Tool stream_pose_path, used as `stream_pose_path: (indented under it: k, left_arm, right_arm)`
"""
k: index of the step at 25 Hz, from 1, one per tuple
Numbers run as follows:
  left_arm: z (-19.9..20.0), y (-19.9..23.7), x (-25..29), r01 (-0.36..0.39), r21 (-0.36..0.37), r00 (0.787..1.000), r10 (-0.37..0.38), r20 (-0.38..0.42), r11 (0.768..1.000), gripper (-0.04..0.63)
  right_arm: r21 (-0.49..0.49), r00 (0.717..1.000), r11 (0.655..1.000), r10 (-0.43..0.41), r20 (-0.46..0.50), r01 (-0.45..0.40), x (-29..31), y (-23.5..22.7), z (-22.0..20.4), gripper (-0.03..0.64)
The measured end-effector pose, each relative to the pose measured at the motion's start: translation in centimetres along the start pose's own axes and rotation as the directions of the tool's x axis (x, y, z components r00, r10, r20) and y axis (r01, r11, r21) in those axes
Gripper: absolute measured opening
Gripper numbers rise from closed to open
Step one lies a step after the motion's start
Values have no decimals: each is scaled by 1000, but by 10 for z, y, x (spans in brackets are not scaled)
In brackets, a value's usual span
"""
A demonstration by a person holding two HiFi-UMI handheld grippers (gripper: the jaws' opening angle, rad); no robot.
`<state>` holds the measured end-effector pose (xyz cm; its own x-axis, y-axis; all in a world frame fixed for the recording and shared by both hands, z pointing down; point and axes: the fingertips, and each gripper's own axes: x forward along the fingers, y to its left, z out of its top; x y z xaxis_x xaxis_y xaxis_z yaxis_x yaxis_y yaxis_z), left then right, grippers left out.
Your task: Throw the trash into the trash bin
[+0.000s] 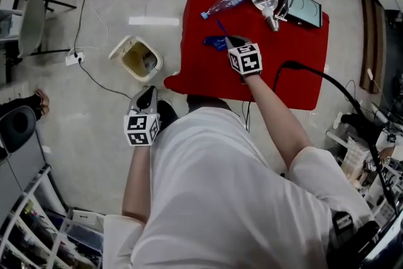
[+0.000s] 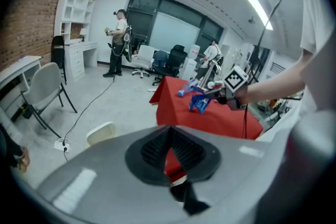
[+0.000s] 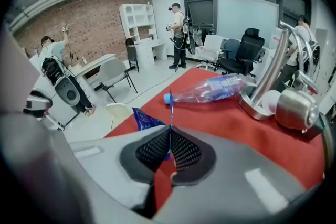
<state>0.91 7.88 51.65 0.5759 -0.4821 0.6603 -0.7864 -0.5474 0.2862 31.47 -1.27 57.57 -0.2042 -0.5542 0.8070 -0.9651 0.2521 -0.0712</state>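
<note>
A blue wrapper [image 1: 215,41] hangs just above the red table [image 1: 283,72], with my right gripper [image 1: 228,41] shut on its upper edge. In the right gripper view the wrapper [image 3: 143,120] sticks out to the left of the pressed pads of the right gripper [image 3: 170,132]. A clear plastic bottle [image 1: 225,2] with a blue cap lies on the table behind it. The cream trash bin [image 1: 138,58] stands open on the floor left of the table. My left gripper [image 1: 146,96] hovers over the floor near the bin, shut and empty, as the left gripper [image 2: 168,132] shows in its own view.
A metal stand with a cup [image 1: 272,0] and a dark flat device [image 1: 303,9] sit at the table's far right. A cable and power strip [image 1: 74,58] lie on the floor left of the bin. A chair [image 1: 31,22] stands at far left. People stand far off.
</note>
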Motion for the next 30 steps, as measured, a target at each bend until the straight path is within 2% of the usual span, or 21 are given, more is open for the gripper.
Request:
stream_pose_path:
  k: [7, 15, 24, 30]
  left_arm:
    - [-17, 29, -25, -28, -33, 999, 29, 21, 999, 5]
    - [-40, 72, -65, -93, -106, 994, 97, 39, 990, 5]
    - [-62, 125, -92, -138, -158, 989, 145, 31, 978, 5]
    - [-75, 153, -102, -164, -192, 985, 172, 23, 967, 5]
  right_arm:
    - [-78, 997, 994, 74, 32, -72, 3, 73, 29, 3]
    - [-152, 983, 972, 182, -1, -180, 28, 169, 45, 3]
    - [-178, 960, 943, 272, -69, -280, 65, 262, 43, 3]
    - [-154, 932, 921, 344, -114, -359, 92, 314, 33, 3]
